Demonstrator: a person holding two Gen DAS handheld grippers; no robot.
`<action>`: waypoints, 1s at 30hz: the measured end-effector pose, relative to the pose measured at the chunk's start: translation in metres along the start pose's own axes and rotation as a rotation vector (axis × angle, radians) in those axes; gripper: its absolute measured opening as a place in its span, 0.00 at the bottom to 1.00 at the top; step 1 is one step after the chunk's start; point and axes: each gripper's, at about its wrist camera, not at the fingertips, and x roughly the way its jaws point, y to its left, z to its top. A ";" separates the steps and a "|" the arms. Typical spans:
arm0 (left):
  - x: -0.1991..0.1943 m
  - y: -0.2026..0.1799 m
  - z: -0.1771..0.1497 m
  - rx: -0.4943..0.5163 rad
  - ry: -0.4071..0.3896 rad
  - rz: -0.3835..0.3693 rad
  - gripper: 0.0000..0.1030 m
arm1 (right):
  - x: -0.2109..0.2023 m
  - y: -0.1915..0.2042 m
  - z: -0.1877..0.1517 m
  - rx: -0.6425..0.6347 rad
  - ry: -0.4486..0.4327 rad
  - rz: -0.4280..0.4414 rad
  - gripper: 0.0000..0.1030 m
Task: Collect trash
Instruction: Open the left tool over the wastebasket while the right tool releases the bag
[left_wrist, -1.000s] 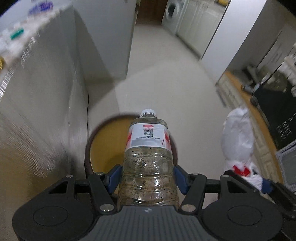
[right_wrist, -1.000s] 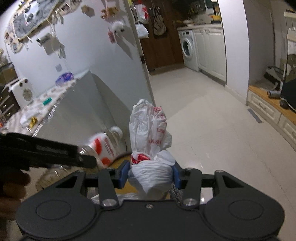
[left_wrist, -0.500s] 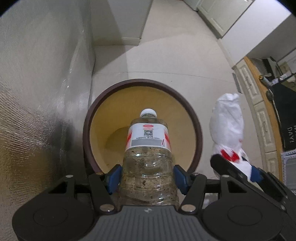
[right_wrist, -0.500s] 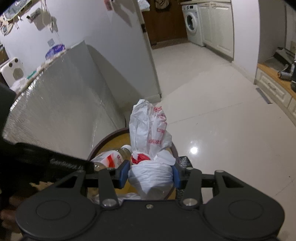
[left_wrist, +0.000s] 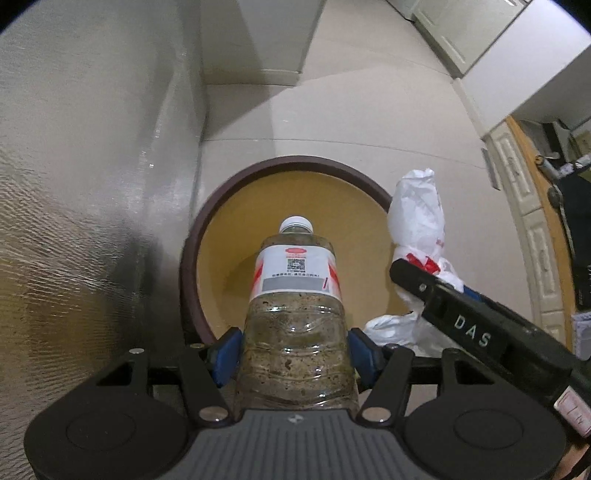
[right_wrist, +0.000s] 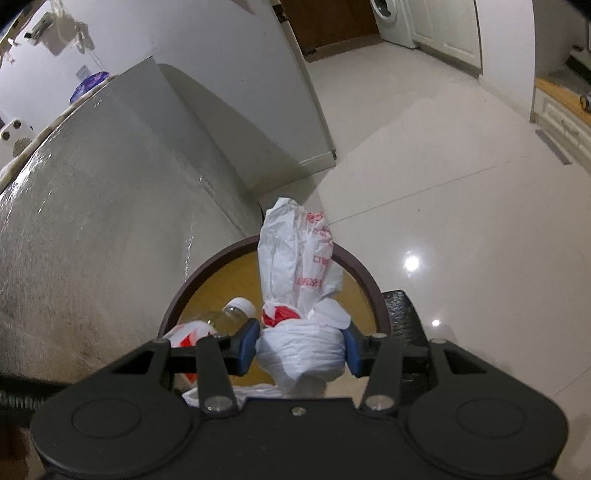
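The bin (left_wrist: 192, 258) is sitting on the floor (left_wrist: 351, 110), right up against the foil-covered bench (left_wrist: 92, 184) on its left. The bottle (left_wrist: 295, 295) is hanging over the bin's opening, with the knotted bag (right_wrist: 299, 295) hovering just beside it on the right, over the rim.

Legible markings are few. The right claw (left_wrist: 476, 332), crossing the left wrist view, carries the white letters "DAS" on its black side; a pale sticker further back on it bears marks too blurred to read.

The bottle (left_wrist: 295, 295) has a white label with a red oval logo, a QR code beneath it, one line of small characters and a grey bar; none of these can be read.

The bag (right_wrist: 299, 273) shows red printed characters and a red square outline in the right wrist view, creased and illegible.
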 end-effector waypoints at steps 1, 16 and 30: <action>0.000 0.000 0.000 -0.006 -0.003 0.013 0.72 | 0.002 -0.001 0.001 -0.005 0.006 0.004 0.47; -0.022 -0.013 0.000 0.063 -0.060 0.041 1.00 | 0.035 -0.007 0.009 -0.034 0.090 0.015 0.47; -0.028 -0.004 0.001 0.039 -0.061 0.064 1.00 | 0.037 -0.007 0.005 0.056 0.115 0.051 0.85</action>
